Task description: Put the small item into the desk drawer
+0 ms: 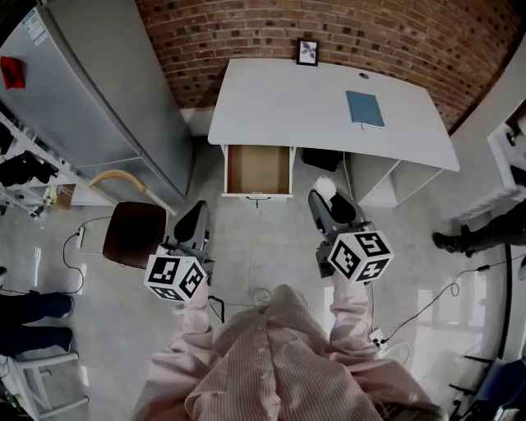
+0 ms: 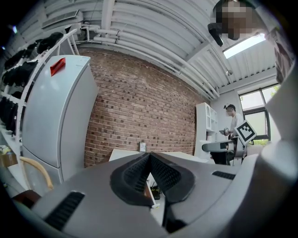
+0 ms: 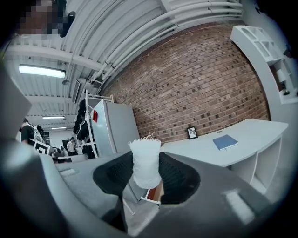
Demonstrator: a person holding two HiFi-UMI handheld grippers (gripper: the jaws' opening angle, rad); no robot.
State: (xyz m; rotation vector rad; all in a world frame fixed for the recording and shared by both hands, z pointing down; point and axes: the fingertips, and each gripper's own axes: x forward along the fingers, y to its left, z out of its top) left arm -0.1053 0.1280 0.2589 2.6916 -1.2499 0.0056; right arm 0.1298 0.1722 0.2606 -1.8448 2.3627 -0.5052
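Brick wall (image 1: 246,33) behind white desk (image 1: 279,107), drawer (image 1: 258,168) open; right tool (image 1: 324,198) clamps white item (image 3: 145,163), left tool (image 2: 149,161) clenched.

Setting: most likely an office-style lab or studio, not a home.

Evidence:
- Bare brick wall (image 1: 329,25).
- White desk (image 1: 329,107) with an open drawer (image 1: 258,168), a blue book (image 1: 365,108) and a small frame (image 1: 307,52).
- Tall grey fridge (image 1: 90,90) beside the desk.
- Open rack (image 2: 44,58) of dark items, too blurred to name.
- Exposed pipes (image 2: 153,44) and a strip light (image 3: 42,71) on the ceiling.
- Cables (image 1: 427,304) trailing over the grey floor (image 1: 263,238).
- Wall shelves (image 3: 265,51).
- Another person (image 2: 231,118) standing in the background.
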